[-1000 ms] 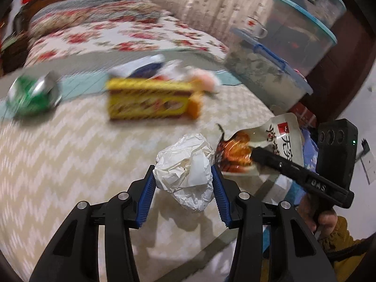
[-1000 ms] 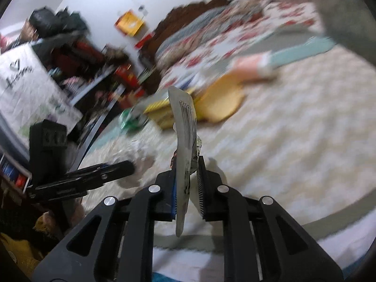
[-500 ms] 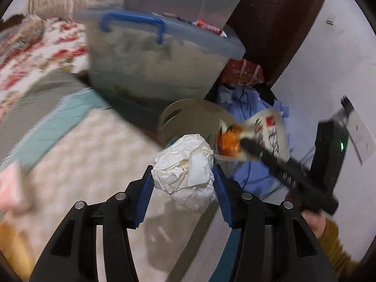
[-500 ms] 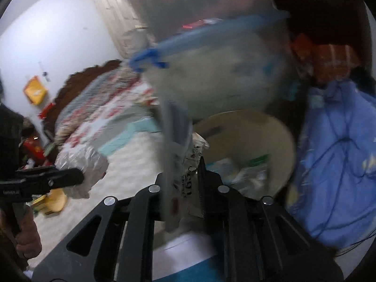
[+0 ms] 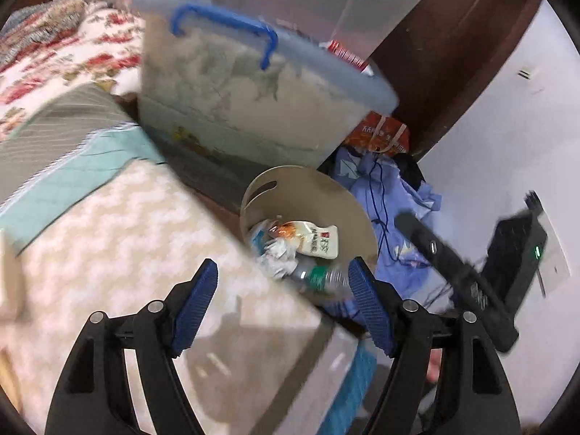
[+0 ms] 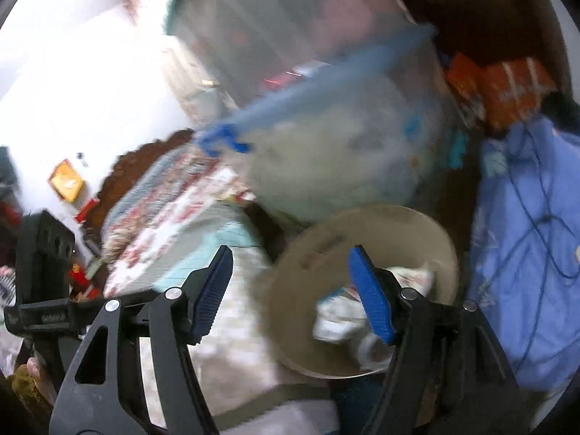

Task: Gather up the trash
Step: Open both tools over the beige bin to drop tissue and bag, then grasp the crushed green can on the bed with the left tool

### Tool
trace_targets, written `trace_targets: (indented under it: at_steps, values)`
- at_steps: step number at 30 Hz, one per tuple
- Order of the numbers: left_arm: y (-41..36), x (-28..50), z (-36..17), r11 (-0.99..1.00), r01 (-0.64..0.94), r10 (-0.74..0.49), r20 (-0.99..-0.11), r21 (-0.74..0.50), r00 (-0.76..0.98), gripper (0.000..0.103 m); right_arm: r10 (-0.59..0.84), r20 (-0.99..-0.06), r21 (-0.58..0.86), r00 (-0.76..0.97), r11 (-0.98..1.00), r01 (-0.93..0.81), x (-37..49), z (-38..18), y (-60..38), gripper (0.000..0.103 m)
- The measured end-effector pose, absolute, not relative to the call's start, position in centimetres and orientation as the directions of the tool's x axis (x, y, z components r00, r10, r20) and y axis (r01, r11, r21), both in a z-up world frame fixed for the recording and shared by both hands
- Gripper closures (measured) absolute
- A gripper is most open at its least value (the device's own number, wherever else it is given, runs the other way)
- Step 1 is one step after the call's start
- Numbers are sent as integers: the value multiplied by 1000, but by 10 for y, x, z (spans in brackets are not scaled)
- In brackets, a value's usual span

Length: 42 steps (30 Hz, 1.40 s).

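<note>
Both grippers held over bin; nothing gripped.
Left gripper (image 5: 282, 286) and right gripper (image 6: 290, 291) jaws opening, empty; wrapper (image 5: 315, 241) seen in bin (image 5: 348, 203).

My left tongs (image 5: 282, 282) and right tongs (image 6: 290, 272) look alike: black angular frames with triangular cut-outs, silver round screws at the joints, and ribbed blue pads (image 5: 197, 304). My sleeve (image 6: 25, 384) behind the left tongs is mustard yellow.

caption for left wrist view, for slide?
Left gripper opening empty above the beige trash bin, snack packet and crumpled paper inside.
</note>
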<state>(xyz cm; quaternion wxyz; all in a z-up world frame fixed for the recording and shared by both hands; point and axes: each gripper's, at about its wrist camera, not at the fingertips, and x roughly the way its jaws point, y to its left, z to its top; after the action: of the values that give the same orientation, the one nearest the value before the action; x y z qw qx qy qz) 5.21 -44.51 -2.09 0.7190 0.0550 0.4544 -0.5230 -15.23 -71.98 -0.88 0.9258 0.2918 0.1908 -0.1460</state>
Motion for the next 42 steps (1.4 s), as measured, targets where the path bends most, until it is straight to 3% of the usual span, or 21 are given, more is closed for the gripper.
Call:
trace_targets:
  at_steps: [6, 10, 14, 18, 21, 25, 29, 32, 35, 39, 42]
  values:
    - [-317, 23, -23, 520, 785, -671, -729, -336, 133, 32, 30, -429, 530, 903, 817, 225, -115, -9, -648, 42]
    - [-225, 21, -38, 636, 713, -612, -756, -296, 232, 33, 208, -463, 571, 862, 813, 111, -77, -19, -587, 53]
    - [-134, 37, -49, 744, 564, -588, -753, -359, 296, 33, 382, -506, 584, 773, 812, -19, -26, -23, -520, 61]
    - [-70, 55, -56, 788, 427, -595, -726, -443, 344, 35, 482, -544, 573, 686, 811, -116, 42, -20, -449, 61]
    - [-40, 60, -57, 789, 383, -608, -703, -481, 369, 35, 497, -562, 573, 661, 810, -122, 82, -18, -421, 61]
    - [-21, 66, -61, 780, 353, -624, -683, -517, 379, 35, 439, -654, 479, 616, 870, -111, 139, -16, -388, 59]
    - [-7, 73, -62, 780, 322, -626, -676, -537, 389, 35, 459, -725, 459, 514, 878, -138, 150, -24, -366, 60]
    - [17, 84, -45, 816, 303, -578, -670, -492, 467, 35, 518, -695, 460, 499, 854, -244, 120, -19, -346, 60]
    - [49, 115, -28, 884, 199, -459, -701, -423, 546, 24, 498, -654, 396, 569, 867, -303, 82, 1, -338, 59]
    - [103, 159, -28, 875, 14, -404, -715, -484, 571, 26, 484, -622, 326, 616, 875, -359, 54, 16, -329, 59]
    - [120, 176, -49, 793, -95, -477, -710, -602, 517, 26, 456, -608, 261, 650, 888, -378, 50, 26, -316, 59]
